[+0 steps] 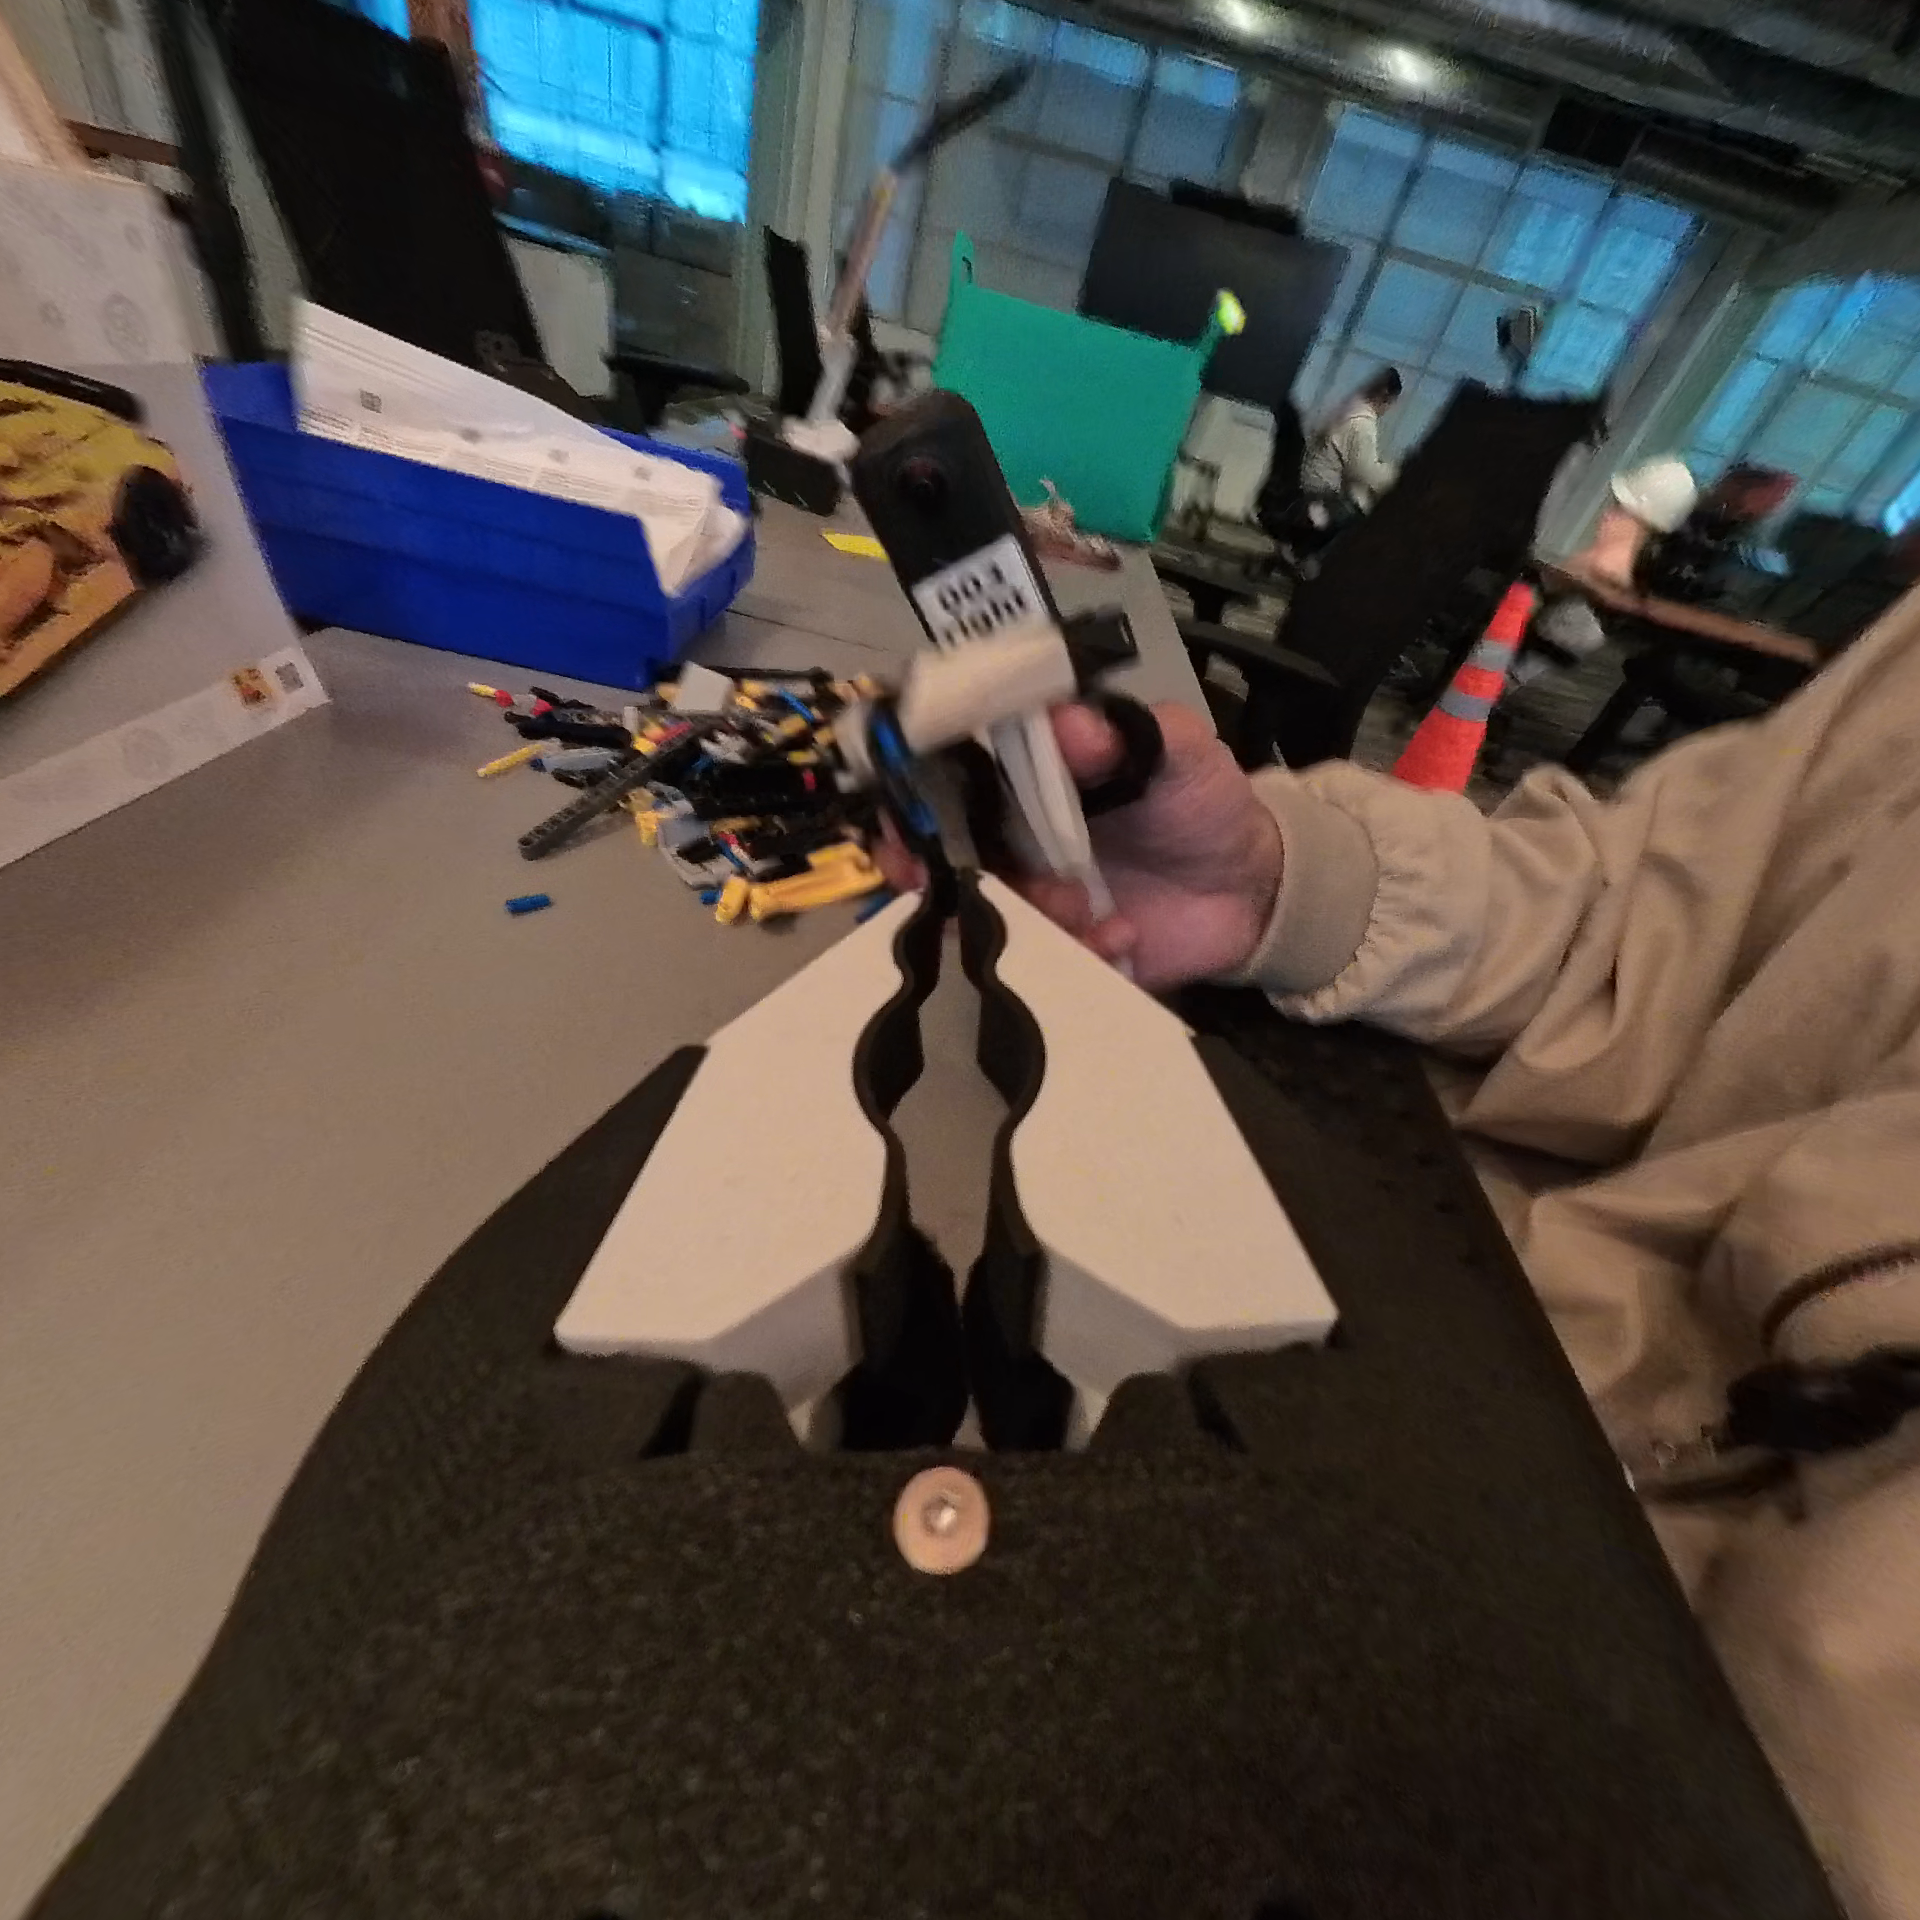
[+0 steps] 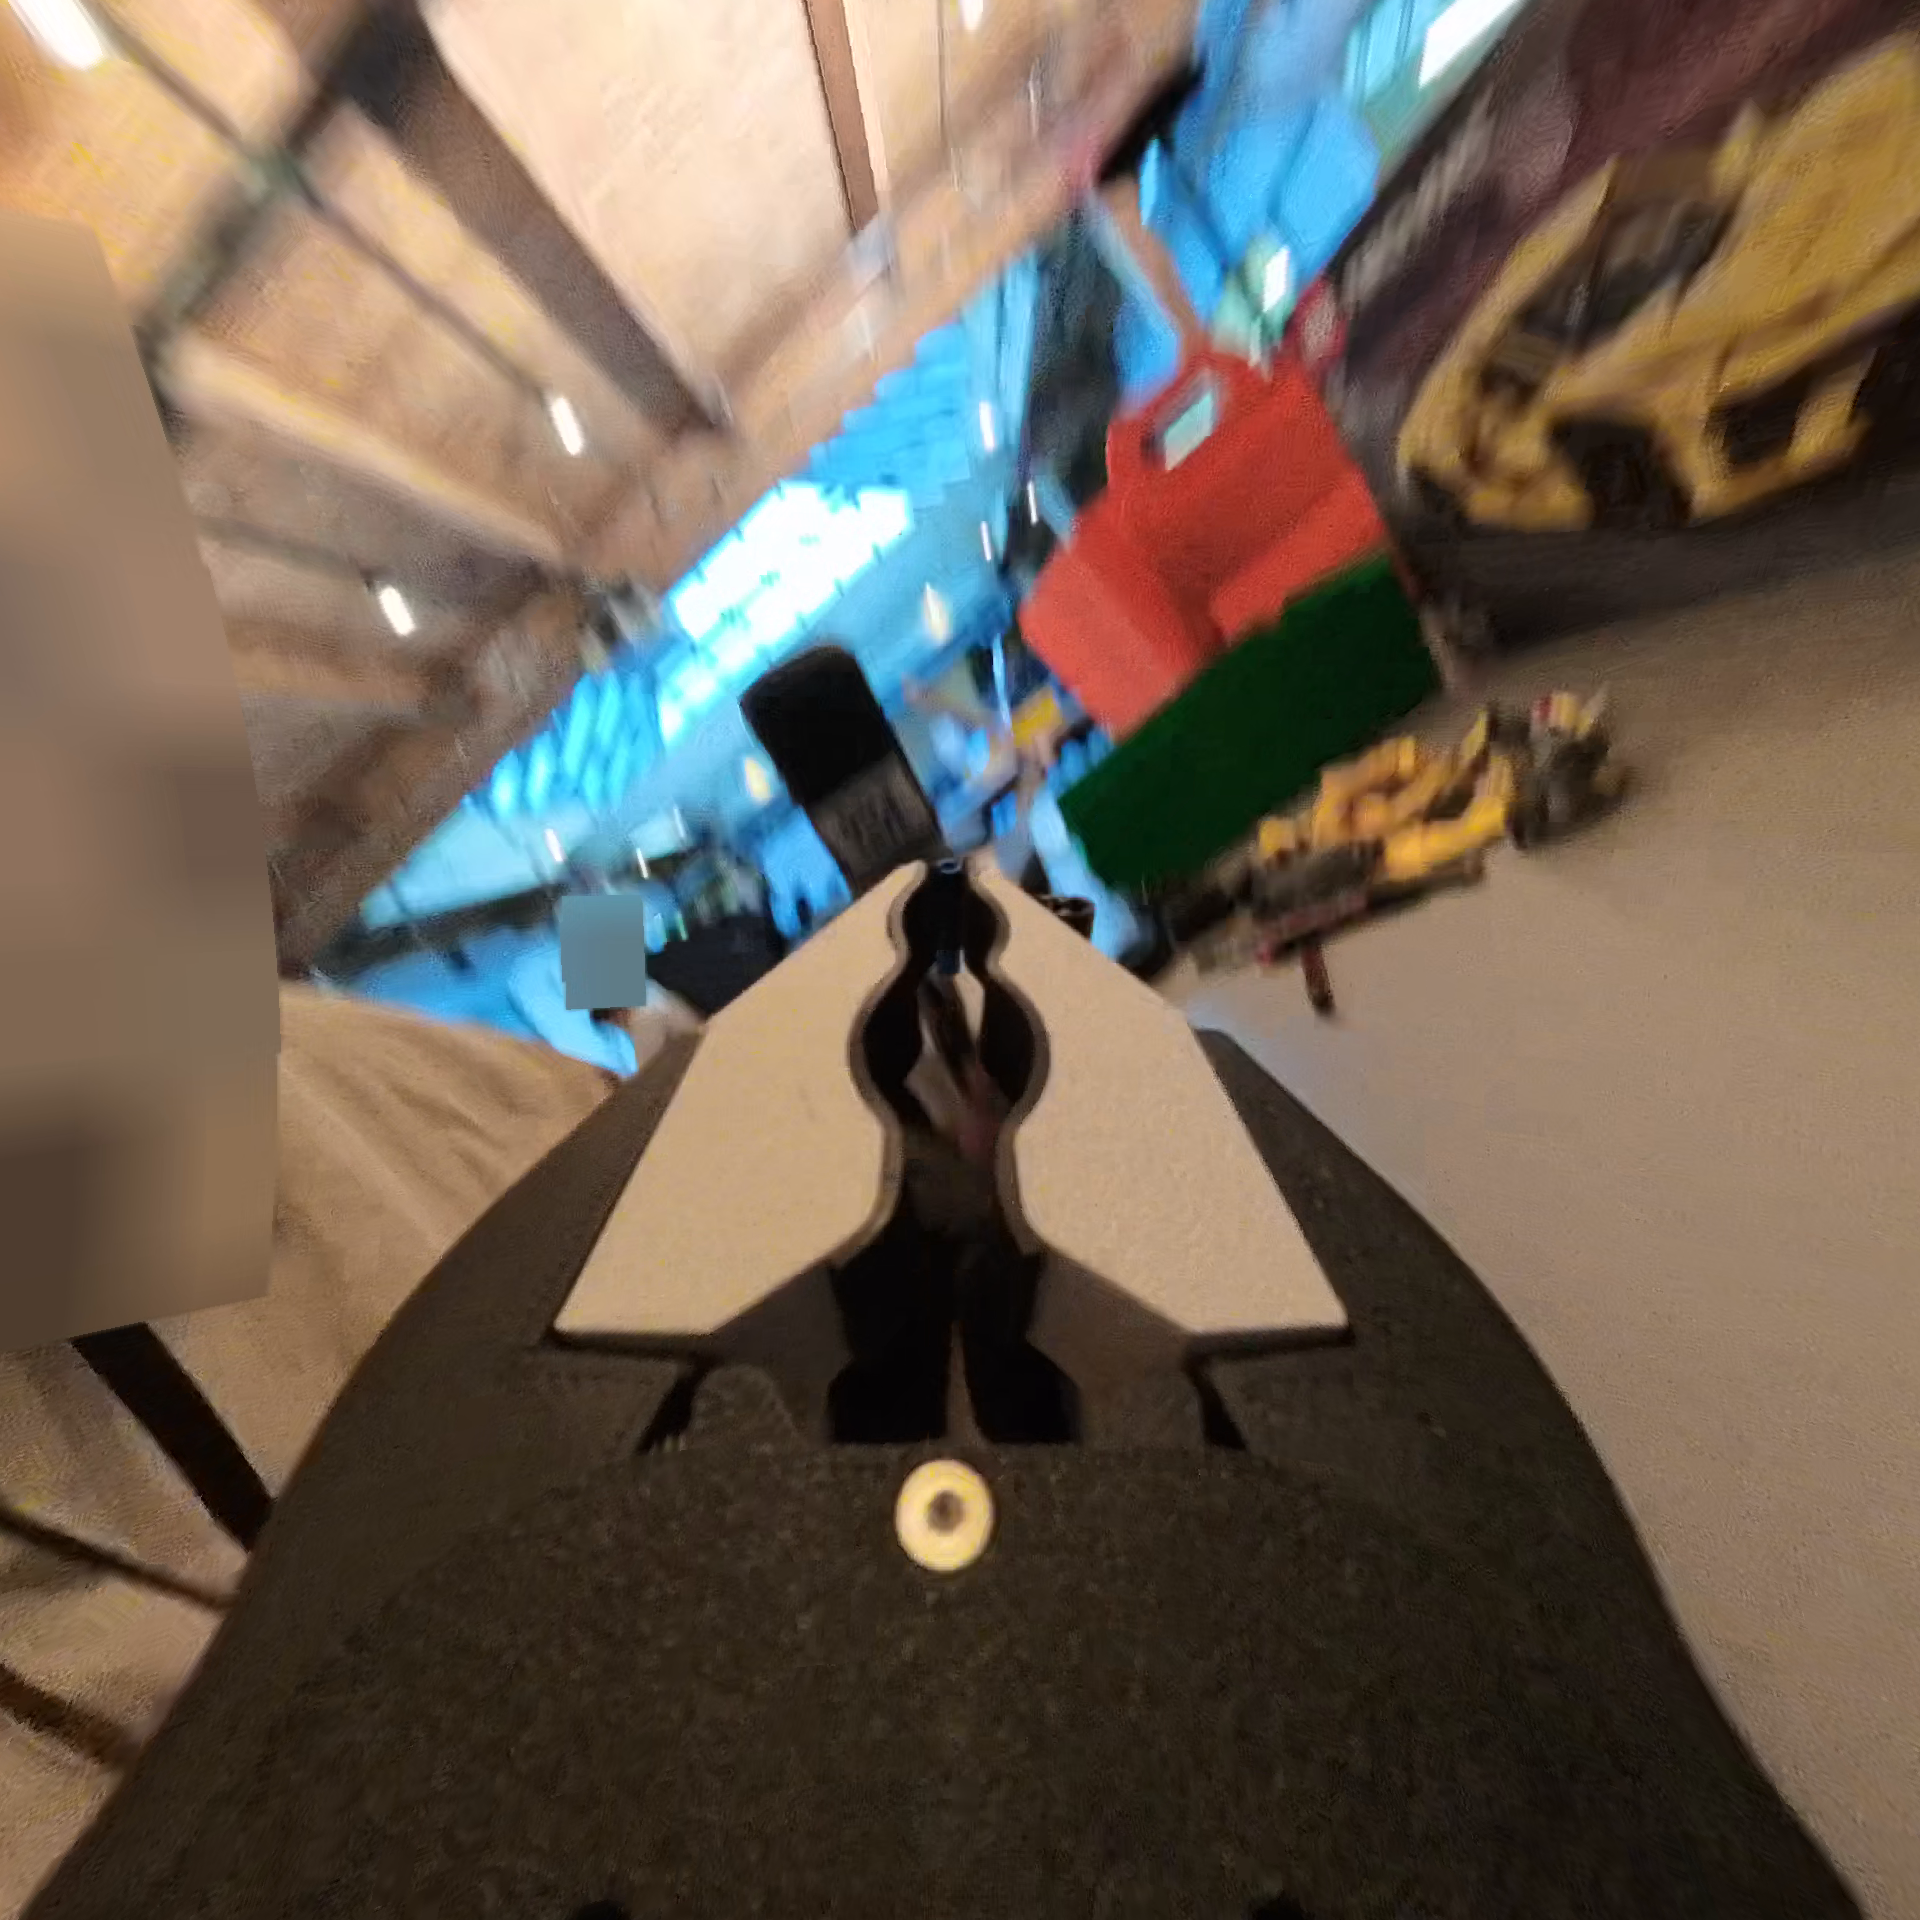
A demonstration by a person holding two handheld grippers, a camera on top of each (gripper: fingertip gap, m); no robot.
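Pinching a thin black piece at its tip, my left tool (image 1: 951,899) sits nearly closed, lifted above the grey counter (image 1: 260,1091). My right tool (image 2: 943,914) is also narrow, clamped on a small blue pin (image 2: 947,920) that stands between the pads, with a dark rod running back through the gap. Seen from the left camera, a hand (image 1: 1164,852) in a tan sleeve (image 1: 1558,883) grips the right tool's handle, tips of both tools close together. Just beyond lies a brick pile (image 1: 717,790), black, yellow and blue. Farther back sits a blue bin (image 1: 468,561) with papers, beside a boxed picture of a yellow car (image 1: 83,520).
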